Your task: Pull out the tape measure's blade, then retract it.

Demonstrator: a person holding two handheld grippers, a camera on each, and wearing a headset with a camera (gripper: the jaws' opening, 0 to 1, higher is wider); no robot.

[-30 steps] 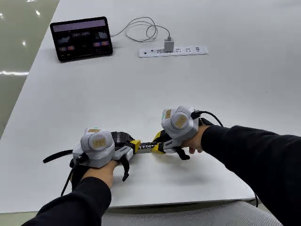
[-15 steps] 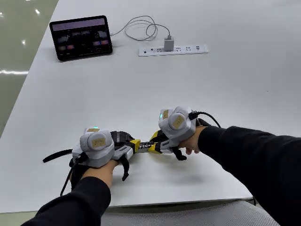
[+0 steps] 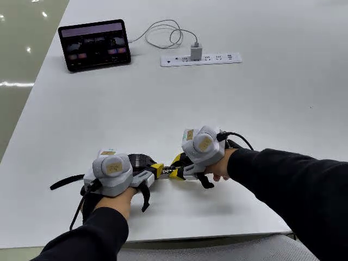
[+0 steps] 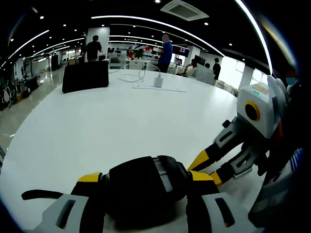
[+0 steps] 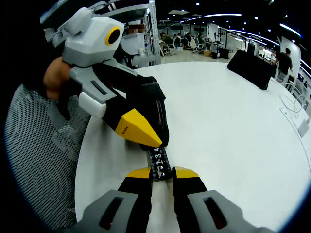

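The black tape measure [image 3: 140,160] rests on the white table [image 3: 179,103], near its front edge, with my left gripper [image 3: 154,168] shut on its body. In the left gripper view the case [image 4: 146,187] sits between the yellow-tipped jaws of that gripper [image 4: 146,180]. A short stretch of blade [image 3: 166,169] runs to the right into my right gripper [image 3: 175,173]. In the right gripper view that gripper [image 5: 162,173] is shut on the numbered blade [image 5: 158,162] just past the case [image 5: 150,111]. The two grippers nearly touch.
A dark tablet [image 3: 94,43] stands at the far left of the table. A white power strip [image 3: 201,58] with a charger and a coiled cable lies at the back. A mesh chair [image 5: 43,145] sits by the table's near edge. People stand far behind.
My right gripper has moved left toward the left gripper, and the exposed blade between them has grown shorter. The left gripper and the case have stayed put.
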